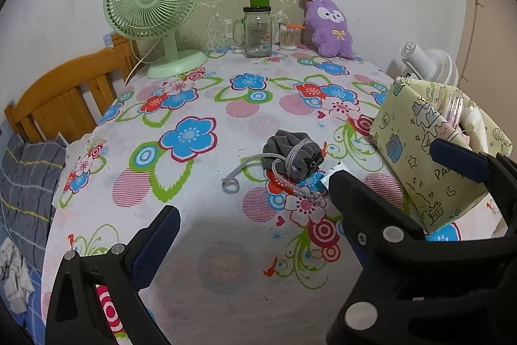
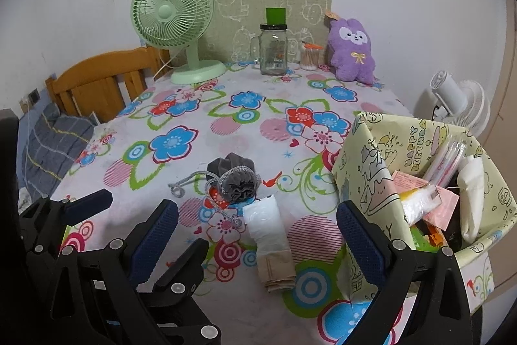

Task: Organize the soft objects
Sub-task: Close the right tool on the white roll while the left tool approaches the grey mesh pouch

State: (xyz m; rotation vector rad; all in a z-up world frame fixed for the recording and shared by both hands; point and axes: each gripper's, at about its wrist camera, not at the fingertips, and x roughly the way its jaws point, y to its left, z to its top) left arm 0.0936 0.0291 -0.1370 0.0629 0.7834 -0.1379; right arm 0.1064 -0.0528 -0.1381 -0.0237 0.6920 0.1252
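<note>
Ahead of the left gripper [image 1: 255, 193] and right gripper [image 2: 257, 223], both hovering wide-jawed and empty, a grey drawstring pouch [image 2: 234, 180] is lying on the floral tablecloth [image 2: 181, 105], a wrapped beige roll [image 2: 271, 243] is resting between the right fingers, and the yellow basket [image 2: 365, 170] is standing to their right.

Left gripper [image 1: 255, 209]: jaws spread wide, nothing between them, blue-padded fingers [image 1: 158, 244] pointing forward and held low. Right gripper [image 2: 255, 235]: jaws likewise spread wide, nothing clamped, blue pads [image 2: 360, 243] facing inward. The two units sit side by side and close together; each appears at the edge of the other's wrist view, the left unit to the left of the right. No hand or sleeve visible.
</note>
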